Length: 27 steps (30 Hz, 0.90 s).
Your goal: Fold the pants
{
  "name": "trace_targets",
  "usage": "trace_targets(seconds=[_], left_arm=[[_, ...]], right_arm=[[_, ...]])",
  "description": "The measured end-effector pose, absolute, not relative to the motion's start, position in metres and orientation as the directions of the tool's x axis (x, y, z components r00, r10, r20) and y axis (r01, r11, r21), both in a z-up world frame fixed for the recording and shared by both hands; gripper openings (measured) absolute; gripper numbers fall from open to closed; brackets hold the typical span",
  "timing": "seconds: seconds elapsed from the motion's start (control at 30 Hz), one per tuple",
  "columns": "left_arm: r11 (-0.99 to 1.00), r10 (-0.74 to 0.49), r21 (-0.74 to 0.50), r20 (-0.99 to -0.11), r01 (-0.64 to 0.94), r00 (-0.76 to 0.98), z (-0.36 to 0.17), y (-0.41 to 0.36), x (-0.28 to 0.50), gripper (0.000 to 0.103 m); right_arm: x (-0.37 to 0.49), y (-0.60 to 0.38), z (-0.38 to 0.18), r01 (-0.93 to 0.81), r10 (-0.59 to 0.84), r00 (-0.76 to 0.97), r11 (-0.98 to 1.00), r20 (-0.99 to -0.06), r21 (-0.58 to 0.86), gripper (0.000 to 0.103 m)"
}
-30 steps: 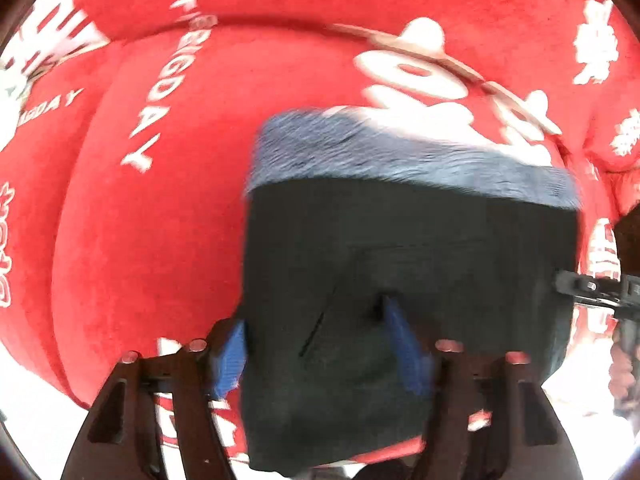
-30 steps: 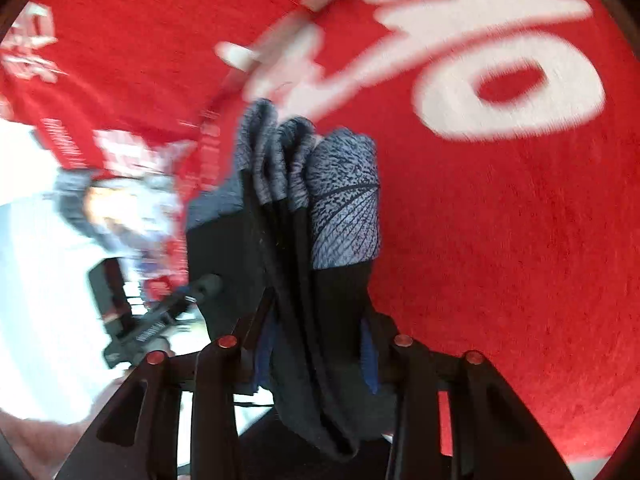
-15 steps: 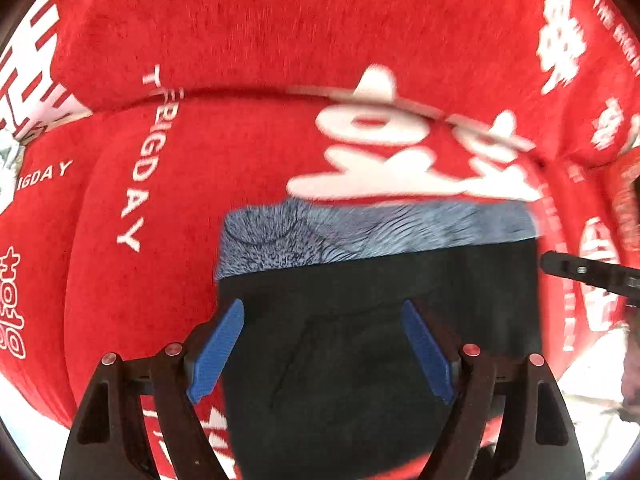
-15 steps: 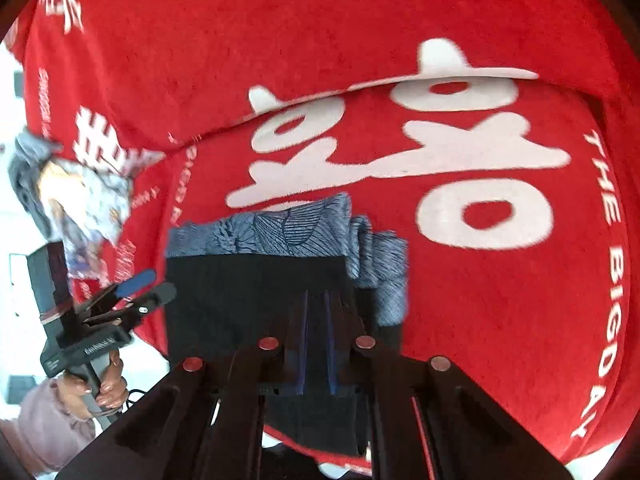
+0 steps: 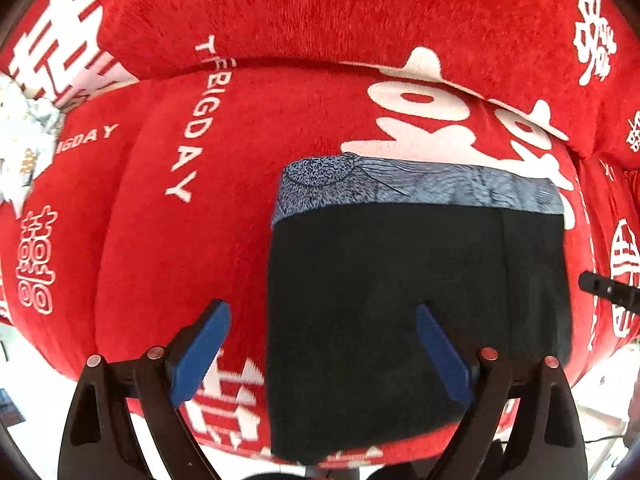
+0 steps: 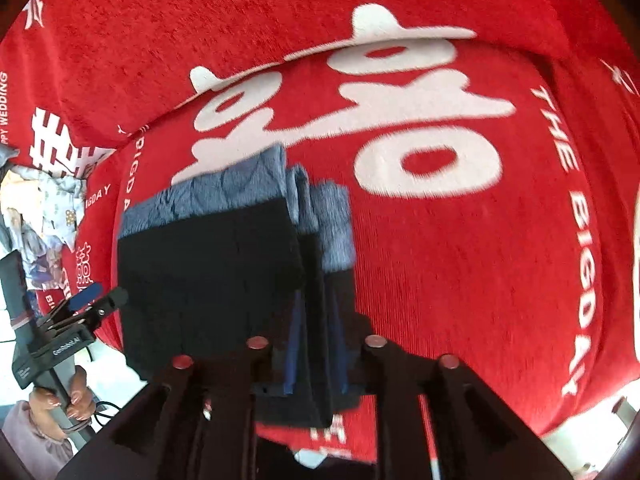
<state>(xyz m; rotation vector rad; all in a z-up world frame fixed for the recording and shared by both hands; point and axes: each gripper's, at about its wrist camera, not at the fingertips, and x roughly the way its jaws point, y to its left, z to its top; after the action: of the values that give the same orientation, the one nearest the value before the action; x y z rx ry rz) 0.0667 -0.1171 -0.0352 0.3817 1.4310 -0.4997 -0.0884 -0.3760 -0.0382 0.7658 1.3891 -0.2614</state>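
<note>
The folded black pants (image 5: 416, 300) with a blue-grey patterned waistband (image 5: 416, 190) lie flat on the red sofa seat. My left gripper (image 5: 320, 348) is open, its blue pads wide apart over the near left part of the pants, holding nothing. In the right wrist view my right gripper (image 6: 314, 356) is shut on the right edge of the folded pants (image 6: 208, 280), with fabric layers pinched between its blue pads. The left gripper (image 6: 92, 300) shows there at the pants' left side.
A red sofa cover (image 5: 200, 220) with white lettering spans both views, with the backrest (image 6: 280, 20) behind. A heap of pale clothes (image 6: 44, 208) lies at the sofa's left end. A light floor shows below the seat's front edge.
The pants were lowered from hanging to flat on the seat. My left gripper opened and let go of them. My right gripper stays shut on their right edge.
</note>
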Motion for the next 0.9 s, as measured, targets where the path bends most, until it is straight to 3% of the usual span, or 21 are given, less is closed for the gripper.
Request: trace_targets(seconds=[0.03, 0.1, 0.17, 0.3, 0.57, 0.63, 0.9], left_arm=[[0.839, -0.090, -0.039, -0.994, 0.543, 0.068, -0.029, -0.117, 0.063, 0.101], [0.838, -0.079, -0.024, -0.994, 0.545, 0.078, -0.018, -0.116, 0.057, 0.103], [0.833, -0.074, -0.021, -0.995, 0.553, 0.074, -0.008, -0.116, 0.050, 0.103], [0.829, -0.062, -0.006, -0.995, 0.560, 0.081, 0.011, -0.117, 0.036, 0.103], [0.831, -0.069, -0.001, -0.992, 0.556, 0.102, 0.048, -0.113, 0.018, 0.103], [0.831, -0.073, 0.001, -0.991, 0.556, 0.111, 0.056, -0.110, 0.016, 0.103], [0.825, -0.077, 0.012, -0.988, 0.565, 0.133, 0.079, -0.104, 0.013, 0.103]], right_arm=[[-0.092, -0.373, -0.034, 0.593, 0.262, 0.195, 0.736, -0.945, 0.326, 0.043], [-0.100, -0.364, -0.022, 0.596, 0.256, 0.189, 0.737, -0.948, 0.318, 0.057], [-0.102, -0.352, -0.011, 0.592, 0.258, 0.192, 0.739, -0.947, 0.322, 0.059], [-0.101, -0.329, 0.011, 0.574, 0.238, 0.186, 0.761, -0.953, 0.302, 0.082], [-0.095, -0.296, 0.052, 0.542, 0.158, 0.185, 0.807, -0.970, 0.235, 0.089], [-0.093, -0.289, 0.061, 0.528, 0.119, 0.174, 0.827, -0.978, 0.195, 0.103], [-0.086, -0.272, 0.087, 0.507, 0.009, 0.143, 0.858, -0.990, 0.081, 0.103]])
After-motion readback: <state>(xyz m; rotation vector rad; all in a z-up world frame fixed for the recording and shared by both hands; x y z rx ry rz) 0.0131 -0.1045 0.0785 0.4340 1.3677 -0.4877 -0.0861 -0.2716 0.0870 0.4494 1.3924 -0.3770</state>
